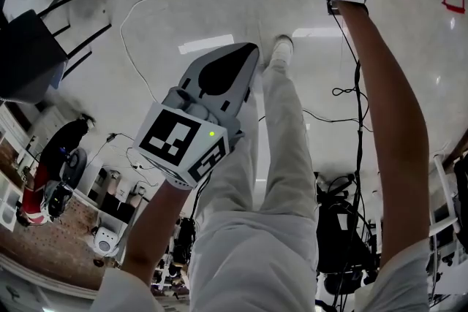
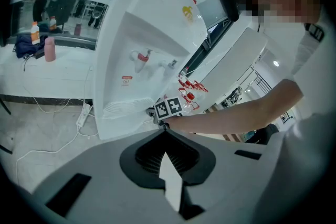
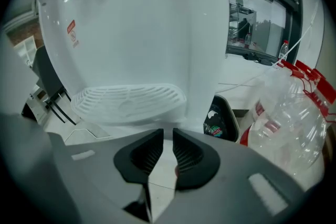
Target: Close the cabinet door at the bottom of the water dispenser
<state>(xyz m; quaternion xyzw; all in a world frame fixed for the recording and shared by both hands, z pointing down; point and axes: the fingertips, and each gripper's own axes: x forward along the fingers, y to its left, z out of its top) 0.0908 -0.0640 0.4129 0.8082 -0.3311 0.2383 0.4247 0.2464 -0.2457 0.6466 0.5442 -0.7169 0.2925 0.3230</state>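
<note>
White water dispenser (image 3: 131, 29): we place it directly ahead of the right gripper (image 3: 167, 139), with its ribbed white drip tray (image 3: 128, 102) just above the jaws. Those jaws stand slightly parted, with nothing between them. Left gripper (image 2: 167, 139): jaws clenched together, empty. Lower cabinet door: hidden, so we cannot tell its position. Clear red-capped plastic bottles (image 3: 294, 113): beside the dispenser.

Clear bottles (image 3: 294, 113) with red caps cluster on the pale floor (image 1: 219, 11), across which a white cable (image 1: 121, 29) loops. A bench (image 2: 52, 78) carries a pink bottle (image 2: 50, 50) and an orange bottle (image 2: 34, 33). A power strip (image 2: 83, 114) lies on the floor before the bench.
</note>
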